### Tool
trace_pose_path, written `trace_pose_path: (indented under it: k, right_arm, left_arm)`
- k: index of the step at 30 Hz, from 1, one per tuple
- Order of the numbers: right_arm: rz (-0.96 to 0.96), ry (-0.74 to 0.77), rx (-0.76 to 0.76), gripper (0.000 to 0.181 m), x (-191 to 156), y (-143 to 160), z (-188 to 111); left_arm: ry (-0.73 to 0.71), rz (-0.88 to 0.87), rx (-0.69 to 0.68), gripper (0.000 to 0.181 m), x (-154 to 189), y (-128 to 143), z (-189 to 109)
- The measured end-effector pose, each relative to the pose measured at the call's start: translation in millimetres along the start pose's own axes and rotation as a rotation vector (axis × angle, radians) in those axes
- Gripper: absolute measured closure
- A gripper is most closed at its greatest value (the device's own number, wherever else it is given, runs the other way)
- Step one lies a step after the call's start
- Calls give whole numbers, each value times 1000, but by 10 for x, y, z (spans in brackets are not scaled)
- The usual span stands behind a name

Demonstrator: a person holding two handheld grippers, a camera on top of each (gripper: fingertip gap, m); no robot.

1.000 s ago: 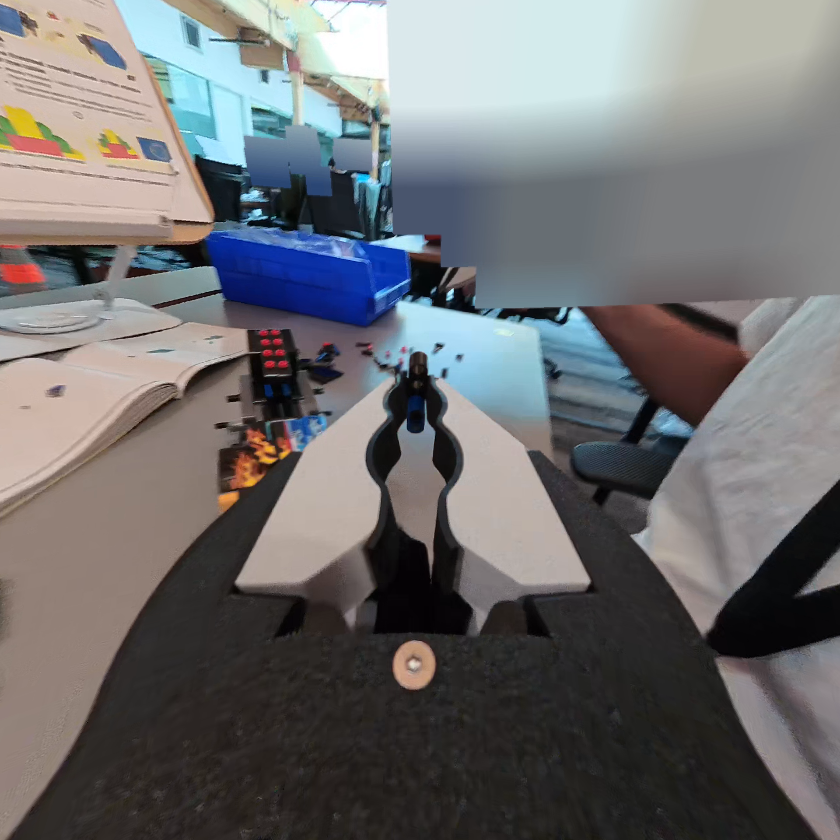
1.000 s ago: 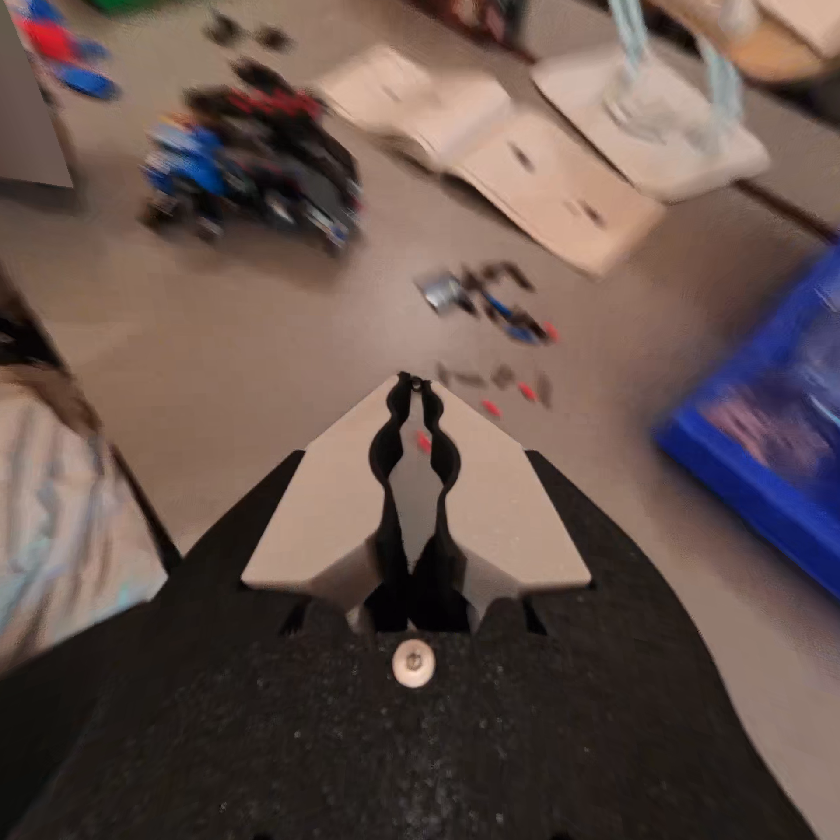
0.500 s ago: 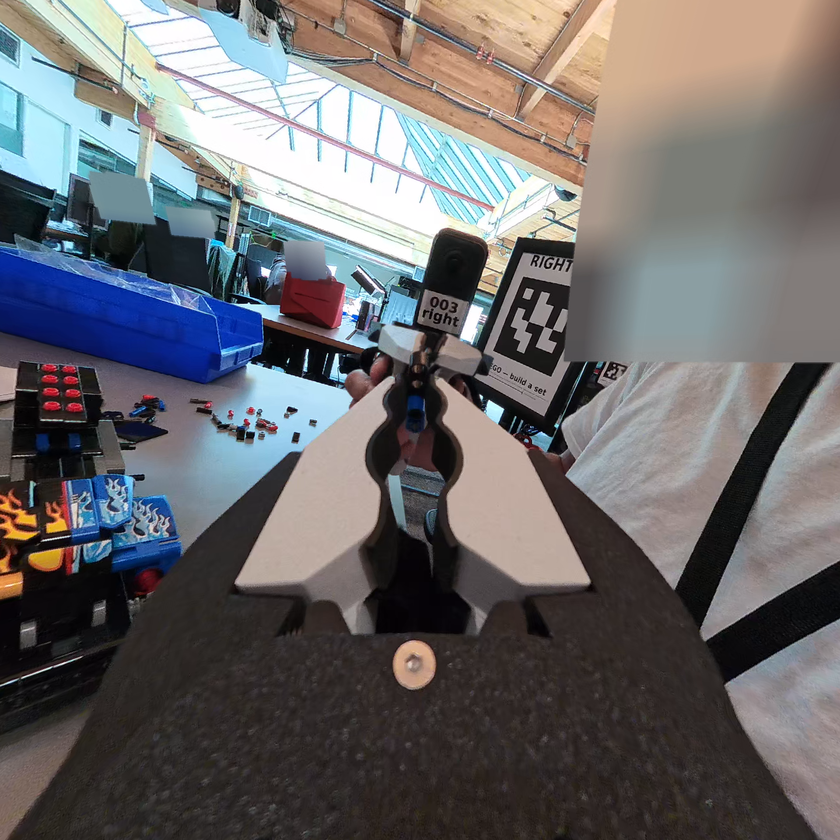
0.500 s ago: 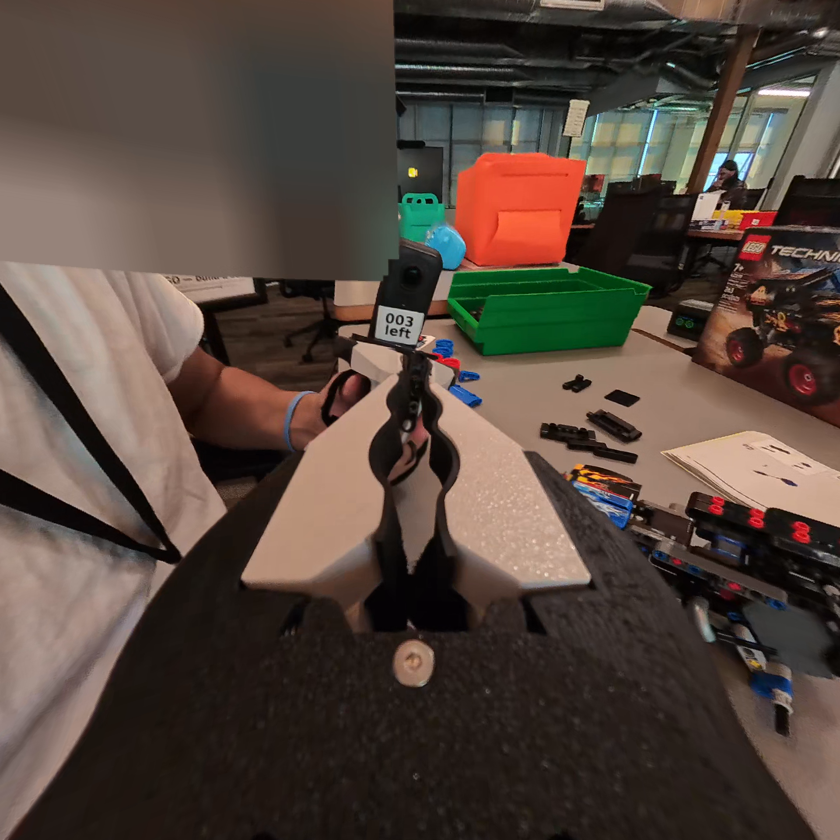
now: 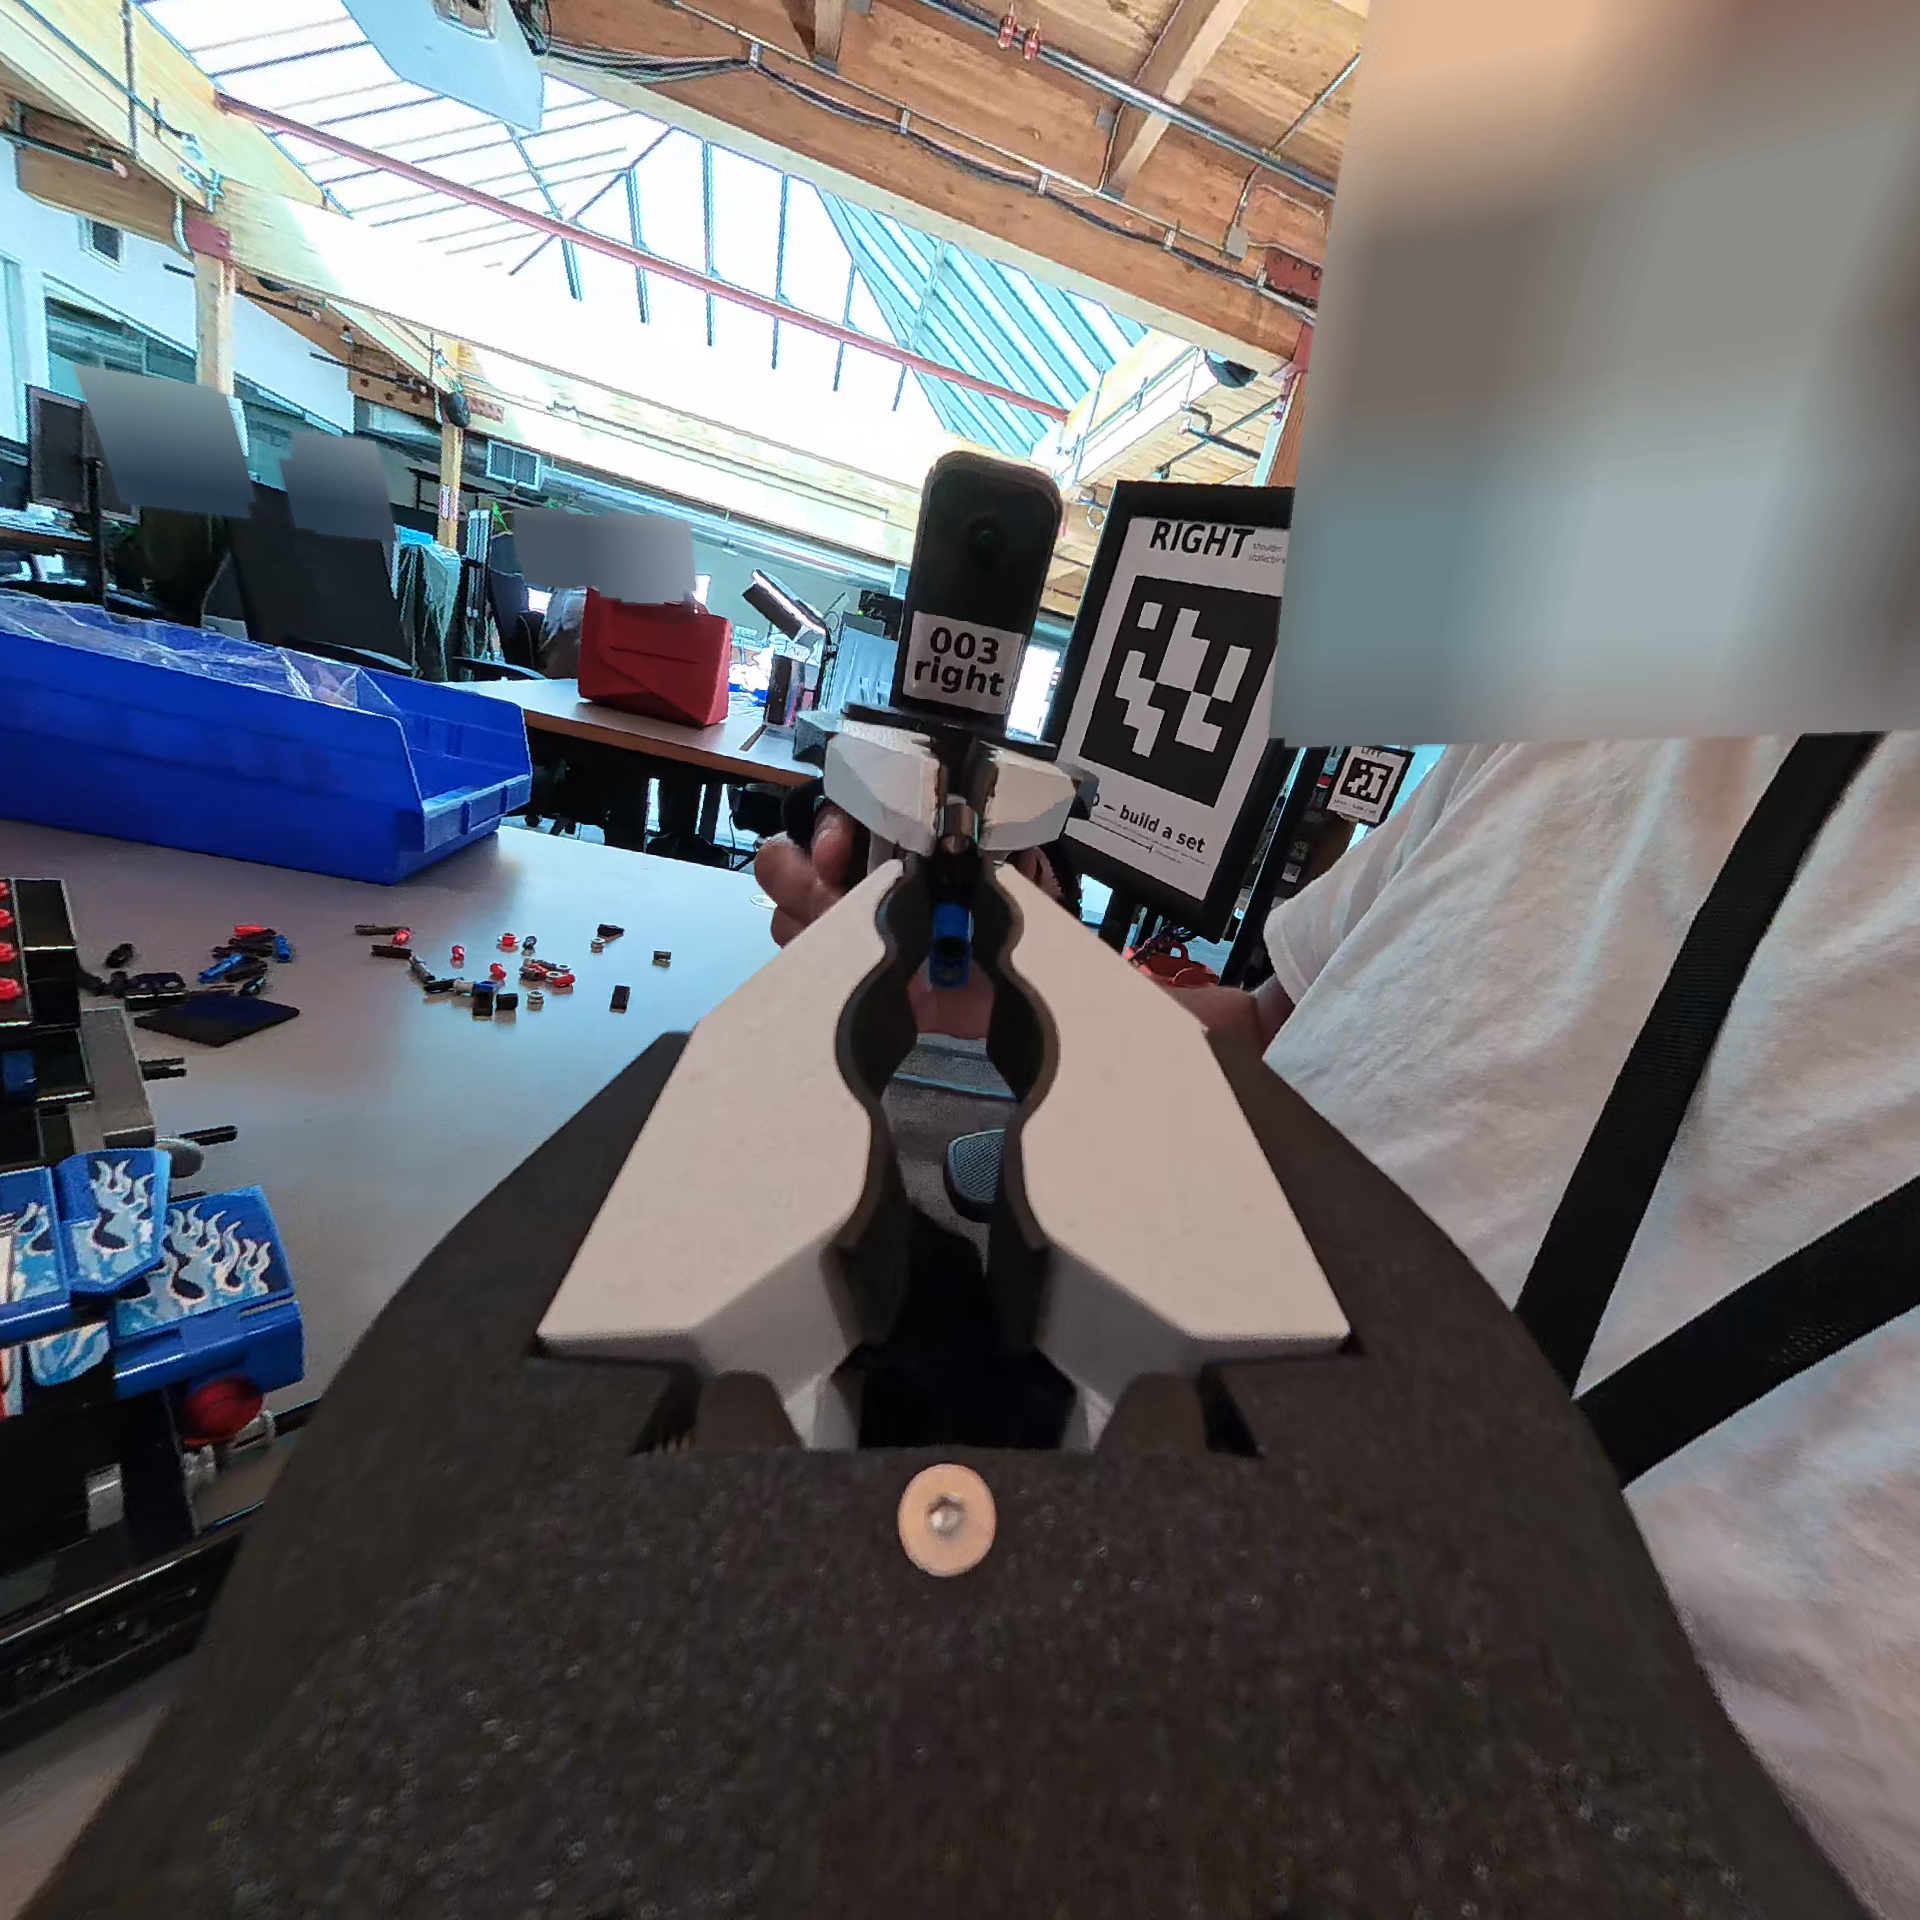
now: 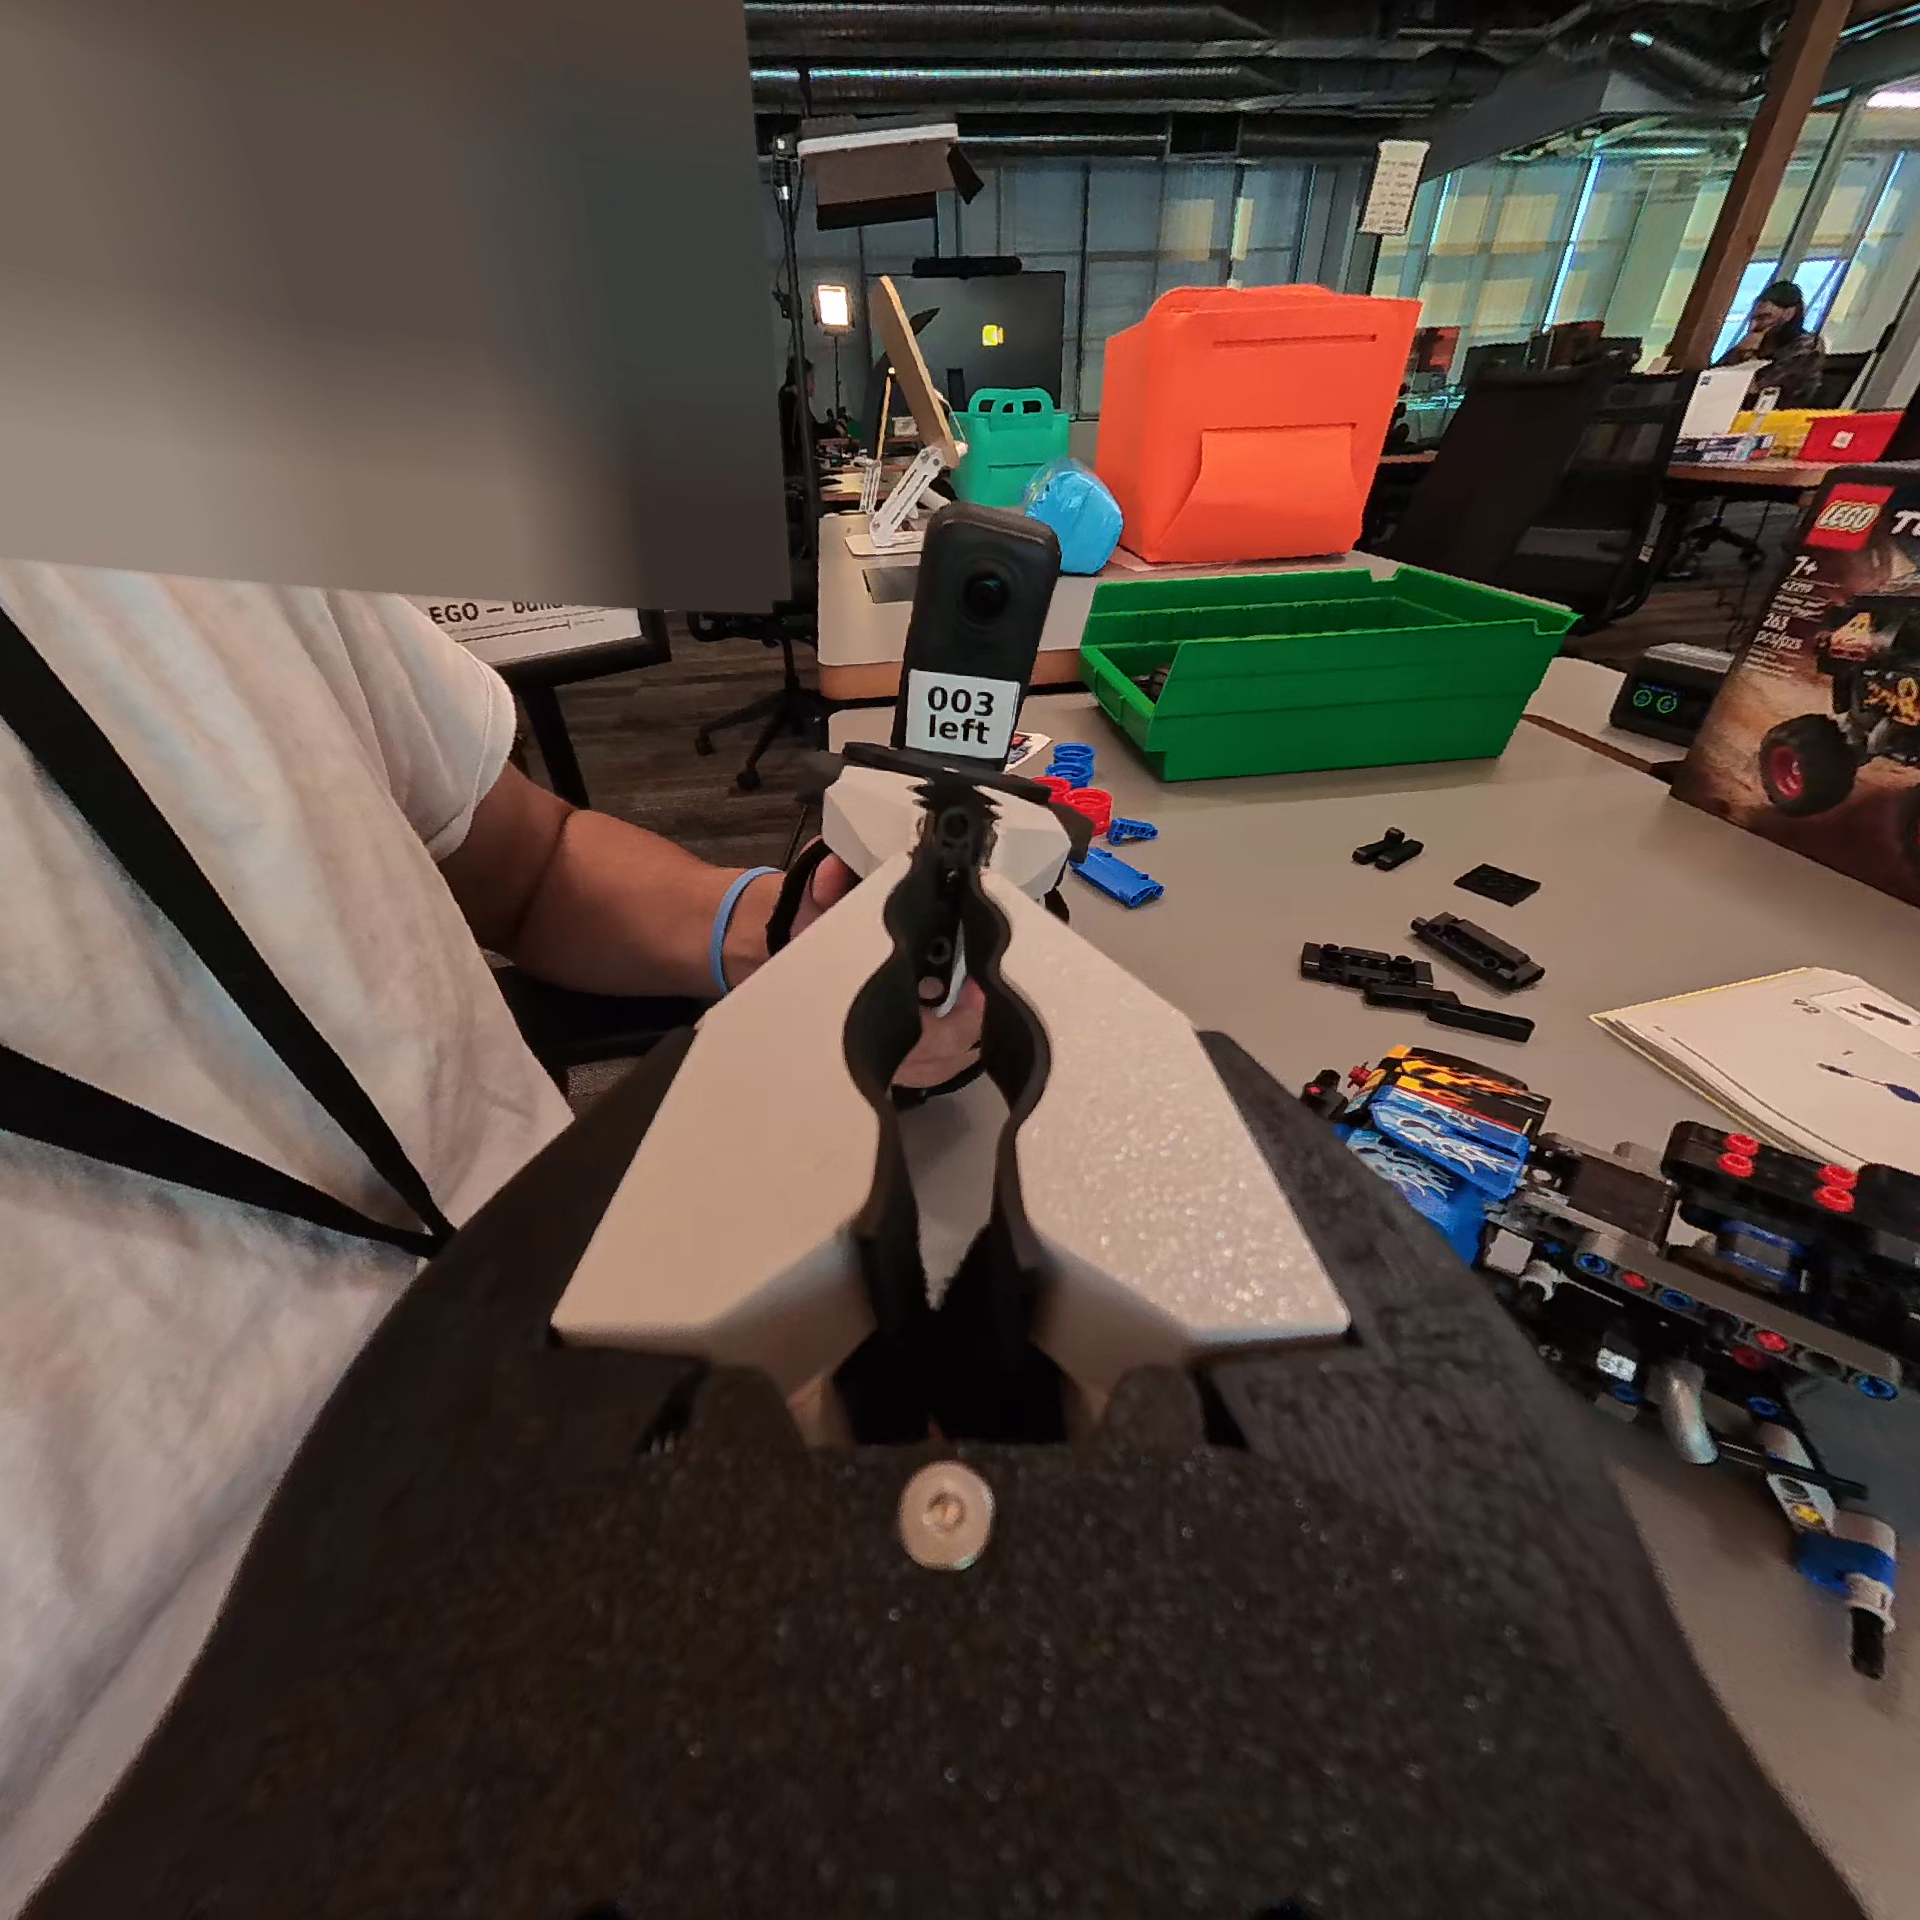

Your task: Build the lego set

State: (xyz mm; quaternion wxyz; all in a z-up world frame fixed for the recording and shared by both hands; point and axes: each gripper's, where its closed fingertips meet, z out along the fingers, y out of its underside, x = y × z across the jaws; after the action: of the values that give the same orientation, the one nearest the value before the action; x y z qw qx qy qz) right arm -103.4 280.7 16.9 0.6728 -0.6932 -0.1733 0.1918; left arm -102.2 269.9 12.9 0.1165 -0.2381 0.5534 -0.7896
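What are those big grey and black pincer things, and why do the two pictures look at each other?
They are tongs that a person holds, one in each hand, each with a camera on it. One picture looks along the left tongs, which pinch a tiny blue peg. The other looks along the right tongs, which pinch a black beam with holes. They point at each other, tips close together. On the grey table lie a half-built truck, loose pieces, a booklet and a green bin.
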Motion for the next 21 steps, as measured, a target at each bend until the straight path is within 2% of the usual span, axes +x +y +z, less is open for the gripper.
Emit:
trace_pose_path:
  k: [11,16,21]
  right_arm:
    - [85,-13,-99,178,22,193,-25]
    - [48,-4,-154,178,25,279,-29]
    - [-52,44,-242,177,38,392,-10]
  left_arm:
    - [-101,230,-211,175,-92,189,-23]
    - [-149,335,-314,175,-124,271,-36]
    - [-246,537,-468,175,-189,365,-63]
